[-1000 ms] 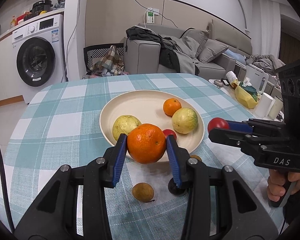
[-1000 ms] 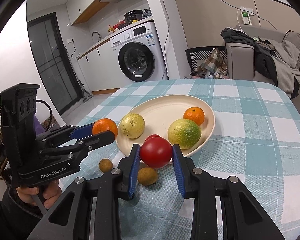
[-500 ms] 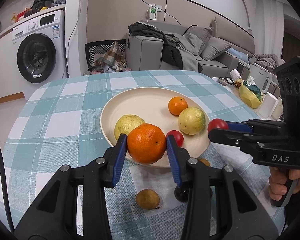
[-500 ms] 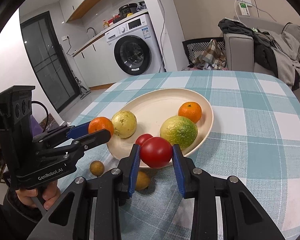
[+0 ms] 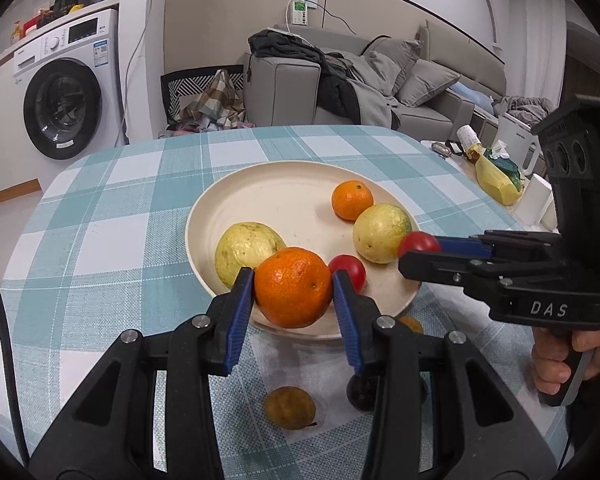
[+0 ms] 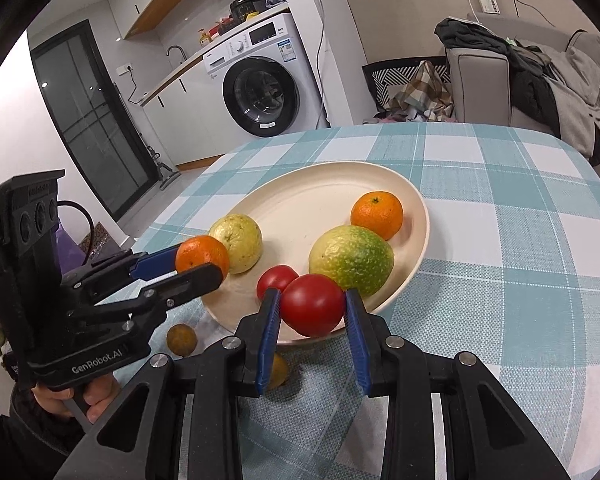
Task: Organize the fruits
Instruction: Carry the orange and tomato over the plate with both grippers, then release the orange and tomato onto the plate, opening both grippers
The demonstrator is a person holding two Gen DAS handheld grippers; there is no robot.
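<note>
Left wrist view: left gripper [image 5: 293,289] has its blue pads closed on a large orange [image 5: 293,286], gripped at the widest girth and carried over the near rim of the cream plate [image 5: 284,184]. Judgement: rind is firm with slight give and pebbled, so slip risk is low; weight moderate. On the plate lie two guavas, a small orange [image 5: 352,200] and a small tomato [image 5: 347,272]. Two brown fruits [image 5: 290,407] remain on the checked tablecloth [image 5: 112,208].

Right wrist view: right gripper [image 6: 312,312] is clamped on a red tomato [image 6: 312,310] across its middle, at the plate's near edge, just beside the small tomato. Judgement: skin is smooth and glossy, flesh soft; excess squeeze would bruise or split it, so release low.
</note>
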